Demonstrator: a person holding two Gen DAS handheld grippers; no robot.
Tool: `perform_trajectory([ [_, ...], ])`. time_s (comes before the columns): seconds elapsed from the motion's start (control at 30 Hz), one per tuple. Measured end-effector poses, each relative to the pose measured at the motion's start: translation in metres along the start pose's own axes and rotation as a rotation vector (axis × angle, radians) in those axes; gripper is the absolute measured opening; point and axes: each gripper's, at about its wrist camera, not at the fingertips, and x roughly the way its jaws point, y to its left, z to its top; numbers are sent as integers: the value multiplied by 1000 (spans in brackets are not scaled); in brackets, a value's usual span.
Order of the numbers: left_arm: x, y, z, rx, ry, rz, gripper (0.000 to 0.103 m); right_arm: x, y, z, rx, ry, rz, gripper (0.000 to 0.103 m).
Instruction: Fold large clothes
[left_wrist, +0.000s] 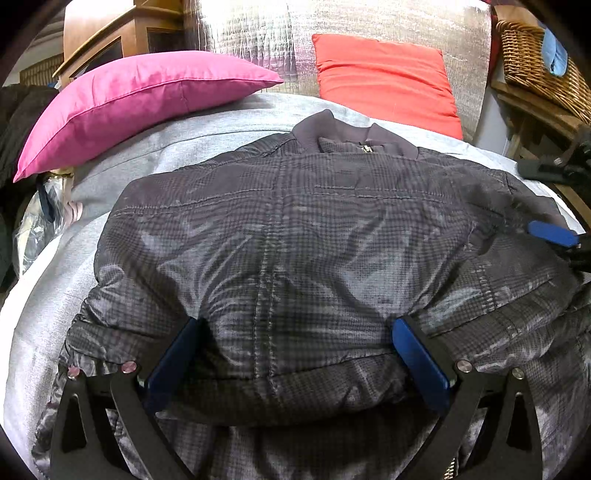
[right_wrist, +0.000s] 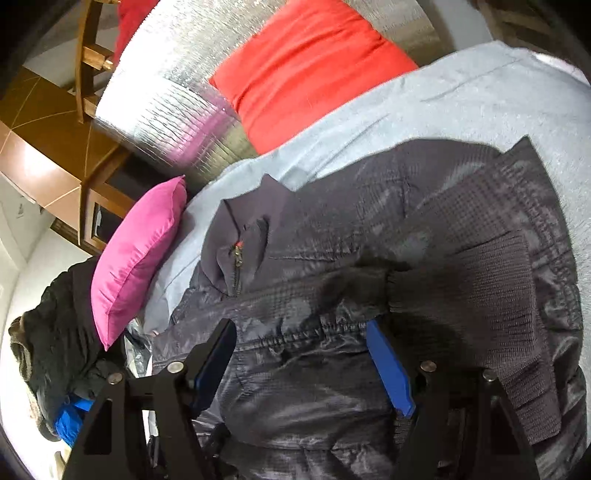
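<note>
Broadly, a dark checked jacket (left_wrist: 295, 236) lay spread over a grey sheet (left_wrist: 155, 155), its ribbed collar (left_wrist: 354, 134) at the far end and its zip closed.

From the left wrist view, the left gripper (left_wrist: 295, 354) hung low over the near part of the jacket, pointing toward the collar. Its two blue fingers (left_wrist: 417, 354) stood wide apart, one on each side of a puffed fold of the fabric, with the tips resting against the cloth but not pinching it. At the right edge of that view a blue finger of the right gripper (left_wrist: 552, 233) showed beside the jacket's right shoulder.

From the right wrist view, the right gripper (right_wrist: 301, 354) was rolled sideways, so the bed ran diagonally across the frame. It pointed across the jacket from its right side, and its fingers (right_wrist: 388, 369) were likewise spread, straddling a gathered seam. A sleeve with a knitted cuff (right_wrist: 461, 284) lay folded across the jacket's body, just beyond the right finger.

A pink cushion (left_wrist: 122, 99) sat at the far left of the bed, overlapping the sheet, and a red cushion (left_wrist: 388, 81) leaned against a silver quilted backing (left_wrist: 258, 33) on the far side. A wicker basket (left_wrist: 535, 62) stood on a wooden stand at the far right.
</note>
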Motion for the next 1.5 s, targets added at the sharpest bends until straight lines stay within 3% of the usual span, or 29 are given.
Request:
perform_trajectory([
  [0.17, -1, 0, 1, 2, 3, 1, 103, -50, 4, -31, -38, -19, 30, 77],
  [0.3, -16, 4, 7, 29, 36, -17, 103, -106, -14, -79, -95, -18, -35, 77],
  [0.37, -40, 18, 4, 15, 38, -68, 103, -135, -29, -103, -105, -15, -60, 77],
  [0.43, -68, 39, -5, 2, 13, -106, 103, -167, -51, -131, -104, -8, -95, 77],
  [0.57, -126, 83, -42, -46, -14, -111, 103, -222, -95, -188, -53, 3, -136, 77],
  [0.7, -168, 131, -91, -149, 4, -93, 103, -256, -123, -234, 26, 14, -106, 77],
  [0.9, -203, 182, -167, -319, 83, -77, 103, -265, -124, -273, 66, 30, -36, 77],
  [1.03, -210, 191, -196, -385, 114, -80, 103, -266, -124, -289, 111, 47, 47, 77],
  [1.27, -204, 193, -232, -473, 199, -115, 103, -266, -114, -305, 99, 69, 76, 76],
  [1.33, -204, 194, -234, -475, 200, -117, 103, -266, -111, -305, 81, 76, 61, 72],
  [1.4, -205, 194, -237, -472, 200, -117, 103, -262, -109, -305, 57, 92, 8, 57],
  [1.5, -207, 195, -240, -469, 194, -129, 92, -259, -113, -305, 46, 104, -44, 40],
])
